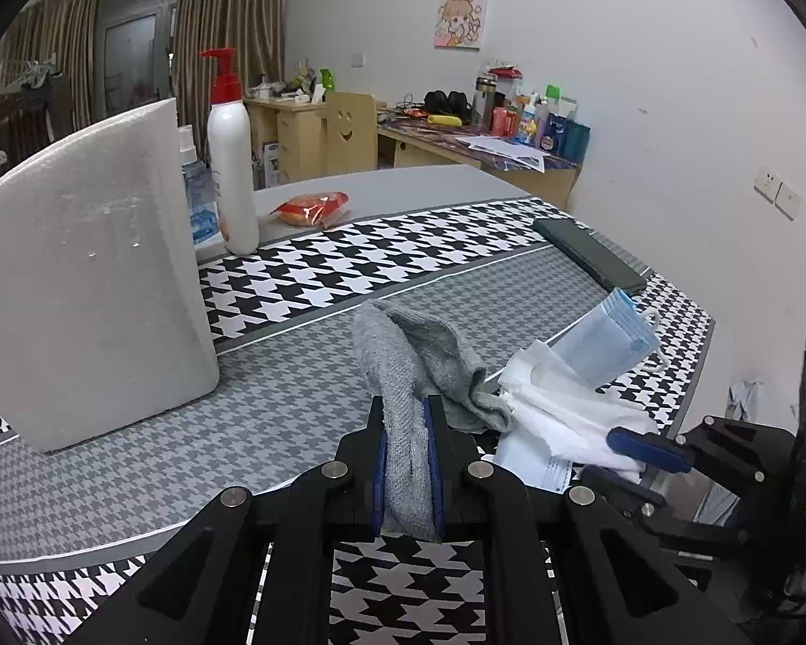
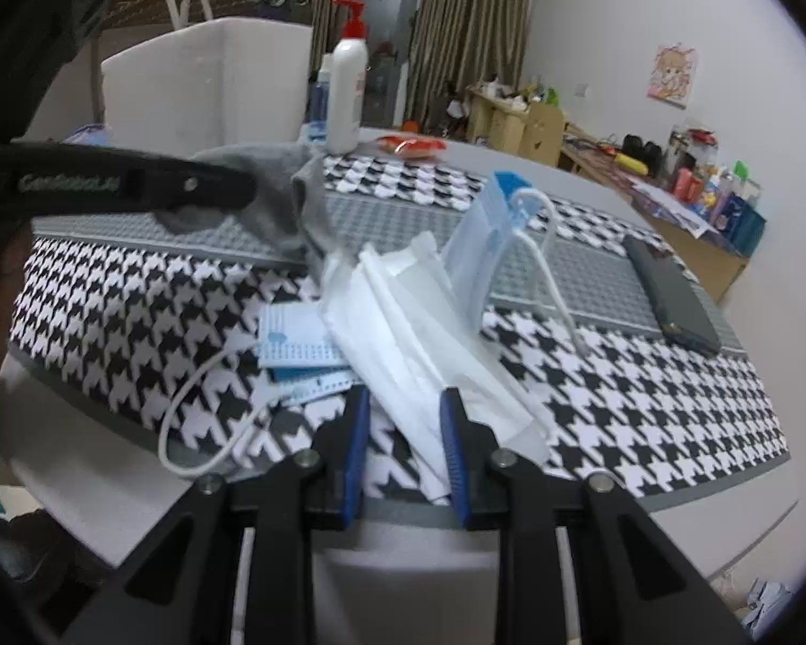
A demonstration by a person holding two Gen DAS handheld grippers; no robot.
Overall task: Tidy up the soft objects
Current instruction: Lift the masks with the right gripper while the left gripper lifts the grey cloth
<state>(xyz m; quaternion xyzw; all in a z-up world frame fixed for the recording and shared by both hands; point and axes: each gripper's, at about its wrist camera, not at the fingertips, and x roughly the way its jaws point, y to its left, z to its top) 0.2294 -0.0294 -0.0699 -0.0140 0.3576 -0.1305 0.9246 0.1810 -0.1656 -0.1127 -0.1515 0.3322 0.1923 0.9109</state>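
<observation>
A grey sock hangs up out of my left gripper, which is shut on its lower end above the houndstooth mat. From the right wrist view the left gripper shows side-on with the sock draped from it. To the sock's right lies a pile of white face masks, and a stack of blue masks leans on it. My right gripper has its blue pads closed on the near end of the white masks. It also shows in the left wrist view. A flat blue mask with a loose ear loop lies beside them.
A white foam box stands at the left of the table, with a white pump bottle and a red snack packet behind it. A dark flat case lies at the mat's far right. The table's near edge is just under my right gripper.
</observation>
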